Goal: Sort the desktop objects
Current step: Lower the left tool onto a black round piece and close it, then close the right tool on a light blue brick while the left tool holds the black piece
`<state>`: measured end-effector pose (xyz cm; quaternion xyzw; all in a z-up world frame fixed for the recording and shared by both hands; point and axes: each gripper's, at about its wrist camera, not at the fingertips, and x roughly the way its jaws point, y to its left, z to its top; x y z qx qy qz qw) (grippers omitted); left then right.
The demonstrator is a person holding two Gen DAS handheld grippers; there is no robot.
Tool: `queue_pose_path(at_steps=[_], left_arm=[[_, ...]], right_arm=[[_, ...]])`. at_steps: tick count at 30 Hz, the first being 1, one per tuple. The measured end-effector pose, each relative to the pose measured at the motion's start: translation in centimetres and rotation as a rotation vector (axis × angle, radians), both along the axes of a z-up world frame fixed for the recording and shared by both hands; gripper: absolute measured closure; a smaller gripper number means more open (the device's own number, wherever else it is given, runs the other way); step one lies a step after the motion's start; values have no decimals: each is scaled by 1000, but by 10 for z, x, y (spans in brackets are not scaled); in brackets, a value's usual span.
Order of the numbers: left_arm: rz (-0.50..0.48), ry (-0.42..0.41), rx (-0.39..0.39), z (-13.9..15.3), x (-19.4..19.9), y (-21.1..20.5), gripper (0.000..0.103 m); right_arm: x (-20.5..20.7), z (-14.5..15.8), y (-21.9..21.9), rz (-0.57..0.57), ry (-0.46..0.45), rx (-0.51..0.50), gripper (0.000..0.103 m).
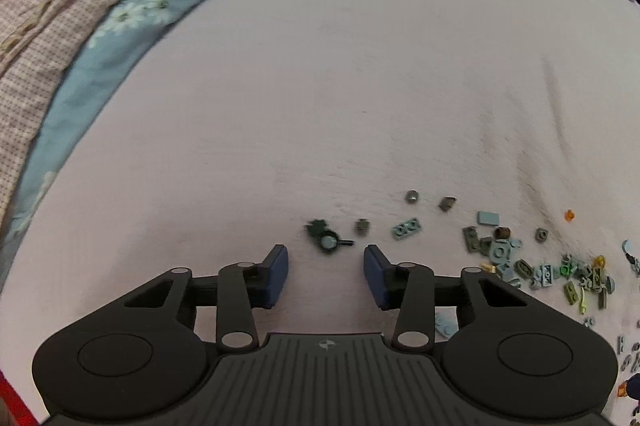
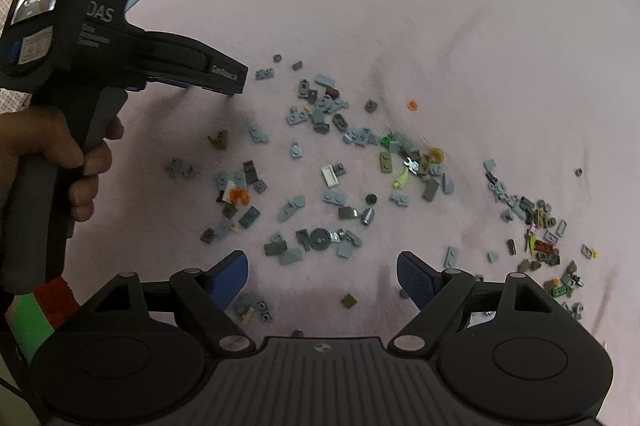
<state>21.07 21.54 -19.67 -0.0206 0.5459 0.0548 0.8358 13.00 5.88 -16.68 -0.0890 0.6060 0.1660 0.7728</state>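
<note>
- Small toy bricks (image 2: pixel 340 162) lie scattered over the pink sheet (image 2: pixel 400 6); many are too blurred to name.
- Right gripper (image 2: pixel 322 276) is spread wide, empty, bricks just ahead.
- Left gripper (image 1: pixel 326 272) is released; a dark piece (image 1: pixel 326 236) lies just beyond its tips.

Dozens of tiny toy building bricks (image 2: pixel 336 162) lie scattered loose on a pale pink bedsheet (image 2: pixel 400 6). Most are grey or blue-grey flat plates, with a few olive, lime, bright green and orange bits. A dark round piece with a short handle (image 1: pixel 329 241) lies apart to the left. An orange stud (image 2: pixel 412 104) sits alone at the far edge.
</note>
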Motion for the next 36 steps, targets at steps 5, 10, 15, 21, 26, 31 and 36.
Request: queue_pose_path(at_steps=[5,10,15,21,26,31,36], left_arm=[[-14,-6,5,-5,6,-4,66],[-20,-5,-12,-5,9,-2,79],[10,3,-48,-2,6,7,79],[11,1,-65,10,-11,20,79],[2,9,-62,14,-23,32,79],[8,9,-60,13,-29,38,80],[15,5,-64,14,-34,39,79]], right_arm=[[-1,-4,-3,-16,9,-1,19],[-2,-5,-3,-19,13,1,19],[-1,-4,-3,-17,2,2,19],[8,-1,2,5,-48,15,20],[37,-5,9,88,-182,18,33],[74,-19,18,206,-211,5,59],[100,-28,30,174,-154,48,68]])
